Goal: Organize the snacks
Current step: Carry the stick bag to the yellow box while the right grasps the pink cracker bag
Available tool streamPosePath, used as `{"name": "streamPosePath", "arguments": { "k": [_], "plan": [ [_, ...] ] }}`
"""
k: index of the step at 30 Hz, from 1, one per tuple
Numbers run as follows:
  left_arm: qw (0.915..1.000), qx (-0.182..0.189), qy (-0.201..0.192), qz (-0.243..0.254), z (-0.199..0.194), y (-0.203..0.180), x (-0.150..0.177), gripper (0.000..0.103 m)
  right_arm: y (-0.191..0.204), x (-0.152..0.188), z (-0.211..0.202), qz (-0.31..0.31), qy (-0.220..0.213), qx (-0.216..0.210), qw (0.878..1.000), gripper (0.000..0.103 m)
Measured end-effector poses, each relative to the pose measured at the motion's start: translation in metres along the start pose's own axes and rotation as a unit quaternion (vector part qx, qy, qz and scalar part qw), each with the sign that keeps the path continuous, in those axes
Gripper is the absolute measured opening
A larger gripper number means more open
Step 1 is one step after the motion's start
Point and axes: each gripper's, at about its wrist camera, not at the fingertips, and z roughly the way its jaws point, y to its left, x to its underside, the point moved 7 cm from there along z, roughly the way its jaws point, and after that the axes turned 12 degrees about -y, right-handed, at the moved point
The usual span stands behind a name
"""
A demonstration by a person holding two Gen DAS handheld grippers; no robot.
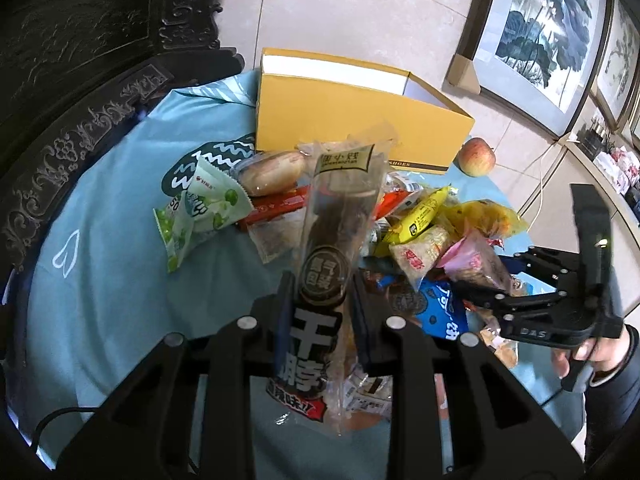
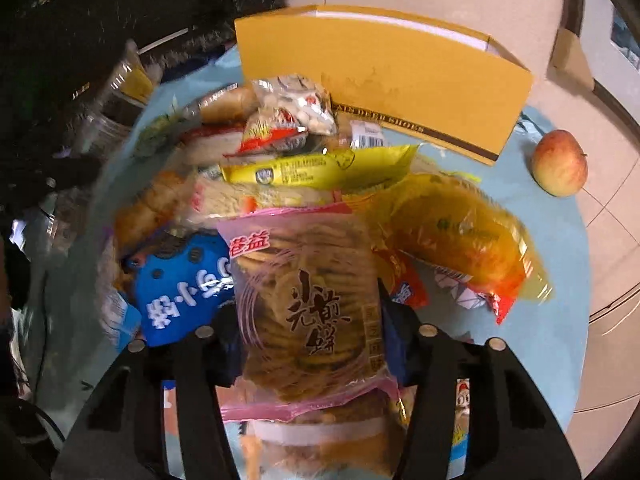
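My left gripper point(image 1: 320, 304) is shut on a long clear bread packet with black lettering point(image 1: 336, 232), held up above the table. My right gripper point(image 2: 312, 320) is shut on a pink-edged bag of round biscuits point(image 2: 308, 292); it also shows in the left wrist view point(image 1: 472, 292) at the pile's right side. A pile of snacks lies on the light blue tablecloth point(image 1: 112, 240): a green pea bag point(image 1: 196, 212), a yellow packet point(image 2: 320, 168), a blue packet point(image 2: 180, 280), an orange-yellow bag point(image 2: 460, 232). An open yellow shoe box point(image 1: 352, 120) stands behind the pile.
An apple point(image 1: 477, 157) lies right of the box, also in the right wrist view point(image 2: 559, 168). Dark carved furniture point(image 1: 80, 80) borders the table at left. Framed paintings point(image 1: 540, 28) lean on the wall at right. The table edge drops to tiled floor at right.
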Motion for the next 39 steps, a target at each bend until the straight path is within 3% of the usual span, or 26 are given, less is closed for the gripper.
{"name": "streamPosePath", "arguments": {
  "k": [10,15,19,25,30,35,37,38,39],
  "plan": [
    [0.9996,0.006,-0.014,0.022,-0.017,-0.021,-0.028,0.026,-0.005,-0.037,-0.059,0.036,-0.065,-0.005,0.997,0.055],
    [0.9991,0.020,-0.034,0.016,-0.020,-0.039,-0.074,0.026,-0.014,-0.079,-0.086,0.072,-0.107,-0.035,0.991,0.055],
    [0.9990,0.016,-0.039,0.013,-0.001,-0.053,-0.121,0.026,-0.031,-0.126,-0.093,0.082,-0.132,-0.030,0.987,0.055],
    [0.9991,-0.020,-0.035,0.012,0.063,-0.057,-0.182,0.026,-0.073,-0.186,-0.042,0.099,-0.141,0.026,0.985,0.055],
    [0.9987,-0.023,-0.043,0.014,0.118,-0.055,-0.217,0.027,-0.107,-0.210,0.019,0.111,-0.134,0.092,0.980,0.055],
    [0.9991,-0.031,-0.029,-0.004,0.180,-0.042,-0.232,0.028,-0.117,-0.223,0.076,0.058,-0.125,0.144,0.980,0.055],
    [0.9990,-0.033,-0.025,-0.018,0.199,-0.034,-0.231,0.038,-0.113,-0.222,0.100,0.008,-0.102,0.159,0.982,0.056],
    [0.9983,-0.039,-0.028,-0.033,0.204,-0.029,-0.229,0.058,-0.111,-0.221,0.107,-0.010,-0.094,0.168,0.981,0.057],
    [0.9977,-0.043,-0.031,-0.043,0.204,-0.025,-0.227,0.085,-0.109,-0.219,0.110,-0.022,-0.090,0.178,0.980,0.058]
  ]
}}
